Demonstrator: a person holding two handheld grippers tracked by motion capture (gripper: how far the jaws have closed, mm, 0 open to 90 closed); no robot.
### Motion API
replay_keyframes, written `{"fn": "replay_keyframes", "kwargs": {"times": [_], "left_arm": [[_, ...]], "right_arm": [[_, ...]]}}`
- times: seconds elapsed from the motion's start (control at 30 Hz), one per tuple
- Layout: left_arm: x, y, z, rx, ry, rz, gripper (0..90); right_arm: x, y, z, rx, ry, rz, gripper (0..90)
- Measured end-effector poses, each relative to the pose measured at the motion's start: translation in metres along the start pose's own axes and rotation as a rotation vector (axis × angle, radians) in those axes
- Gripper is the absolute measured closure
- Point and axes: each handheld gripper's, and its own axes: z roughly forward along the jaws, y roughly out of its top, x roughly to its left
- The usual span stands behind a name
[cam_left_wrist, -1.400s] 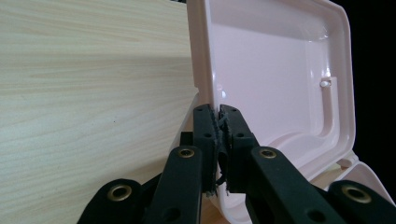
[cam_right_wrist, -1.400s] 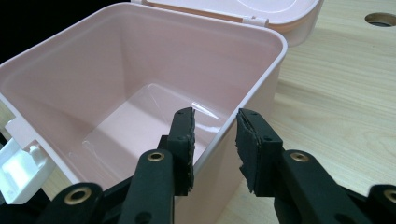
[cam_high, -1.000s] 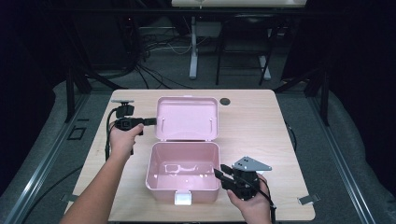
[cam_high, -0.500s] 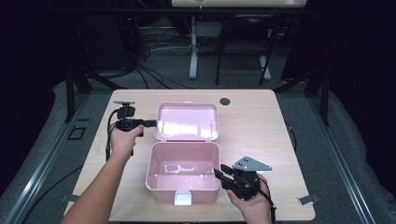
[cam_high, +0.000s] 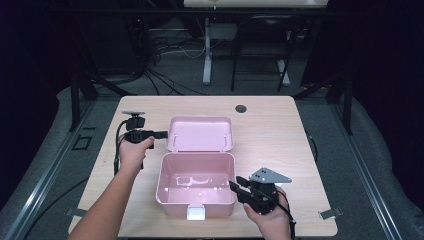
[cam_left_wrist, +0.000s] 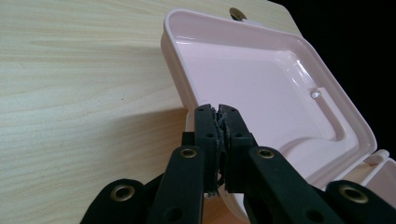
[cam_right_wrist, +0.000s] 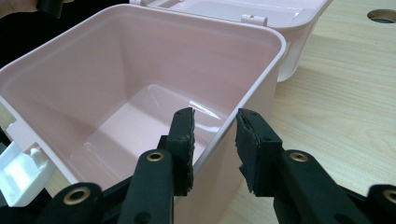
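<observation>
A pink plastic box (cam_high: 196, 156) stands open on the wooden table, and its lid (cam_high: 200, 134) lies back flat behind it. My left gripper (cam_high: 164, 134) is at the lid's left edge. In the left gripper view its jaws (cam_left_wrist: 217, 112) are shut, pad on pad, with the tips at the rim of the lid (cam_left_wrist: 261, 79). My right gripper (cam_high: 235, 182) is at the box's right wall. In the right gripper view it (cam_right_wrist: 214, 126) straddles that wall of the box (cam_right_wrist: 140, 60), one jaw inside and one outside, shut on it.
A white latch (cam_high: 195, 213) sticks out from the box's front wall. A round cable hole (cam_high: 241, 108) lies in the table behind the lid. Bare wood spreads to the right of the box and along the left edge. Dark floor and cables surround the table.
</observation>
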Motion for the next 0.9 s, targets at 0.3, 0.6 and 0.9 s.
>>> {"fn": "replay_keyframes", "kwargs": {"times": [0.3,0.6,0.9], "left_arm": [[0.0,-0.001,-0.001,-0.014,0.012,-0.001,80.4],[-0.004,-0.007,-0.013,-0.032,0.011,0.035,72.0],[-0.006,-0.02,-0.03,-0.075,0.037,0.078,63.2]], "right_arm": [[0.0,0.0,0.001,-0.001,0.005,0.002,66.0],[-0.002,0.004,-0.005,-0.017,0.009,0.003,65.2],[-0.009,0.011,-0.016,-0.031,0.015,0.009,62.1]]}}
